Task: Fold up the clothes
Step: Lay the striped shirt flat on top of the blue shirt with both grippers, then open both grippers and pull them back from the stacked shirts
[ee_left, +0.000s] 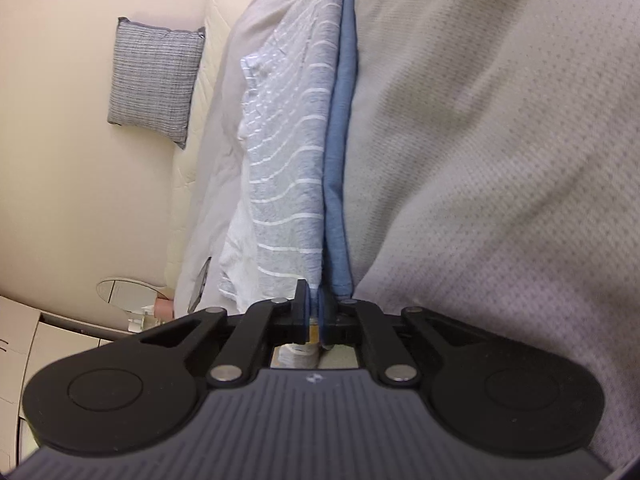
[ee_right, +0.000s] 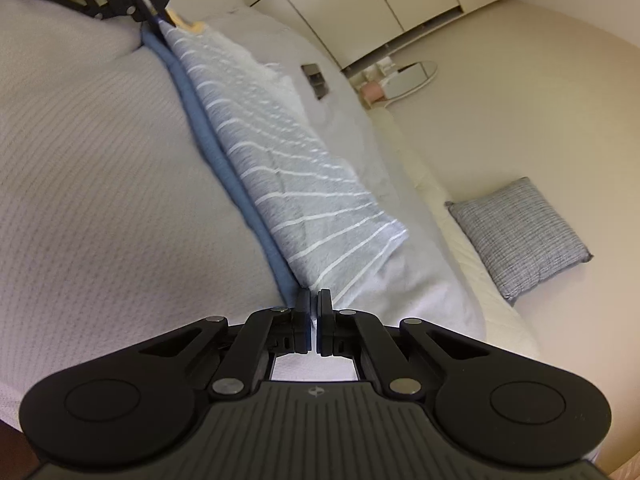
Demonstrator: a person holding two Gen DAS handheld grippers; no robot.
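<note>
Left wrist view, read left to right: a grey woven square cushion (ee_left: 156,80) is seen against a cream quilted mattress edge (ee_left: 208,92), then a pale grey bed sheet (ee_left: 228,152), then the grey garment with thin white stripes (ee_left: 292,160), whose folded blue edge (ee_left: 340,168) is stretched taut beside a light grey textured blanket (ee_left: 500,160). The left gripper (ee_left: 316,312) is pressed together on the near end of that blue edge — cloth is pinched between the pads.

In the right wrist view the same striped garment (ee_right: 288,184) is held over the bed, its far corner clamped by the left gripper (ee_right: 150,10) at top left. The right gripper (ee_right: 314,320) is closed on the near corner. No container can be made out — only a small dark object (ee_right: 316,78) on the sheet.
</note>
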